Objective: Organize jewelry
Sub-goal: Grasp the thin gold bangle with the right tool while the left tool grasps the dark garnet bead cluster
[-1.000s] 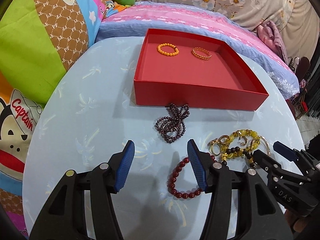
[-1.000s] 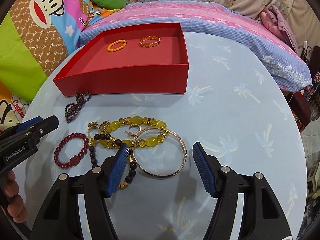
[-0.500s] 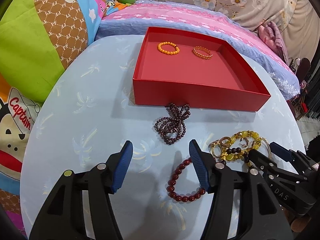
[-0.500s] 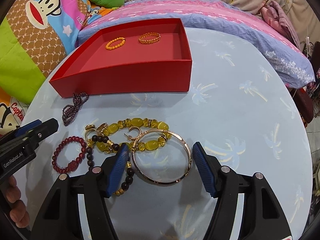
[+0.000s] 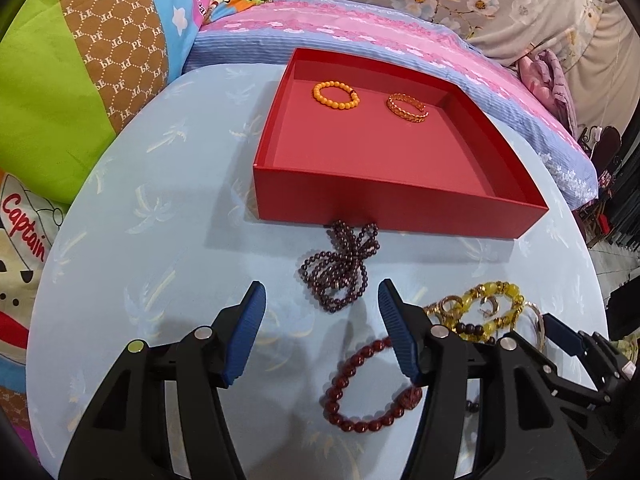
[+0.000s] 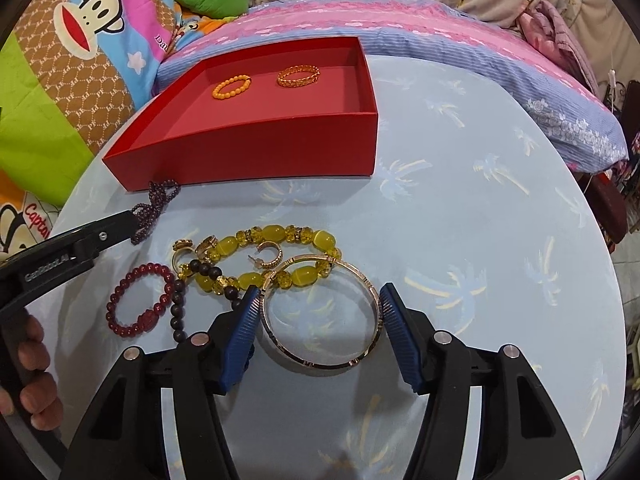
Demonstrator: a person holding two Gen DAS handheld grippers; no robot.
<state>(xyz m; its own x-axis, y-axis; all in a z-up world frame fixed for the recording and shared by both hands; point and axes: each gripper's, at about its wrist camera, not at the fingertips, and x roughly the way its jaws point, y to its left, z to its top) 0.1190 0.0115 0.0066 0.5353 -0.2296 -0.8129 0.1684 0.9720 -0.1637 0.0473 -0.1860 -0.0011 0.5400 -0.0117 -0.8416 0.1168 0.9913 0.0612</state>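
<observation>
2 blue pads of the right gripper (image 6: 318,312), closing, bracketed the stiff, probably slippery gold bangle (image 6: 320,312) without yet clamping its rim.

Two wrist fisheyes, both tilted steeply down over the desk (image 5: 160,208)

Each looks forward along its own tongs, close above the cloth. Both share the red tray (image 5: 360,216) and the jewelry heap; the right view sits further right, and each seems to catch the other's tongs at its edge.
</observation>
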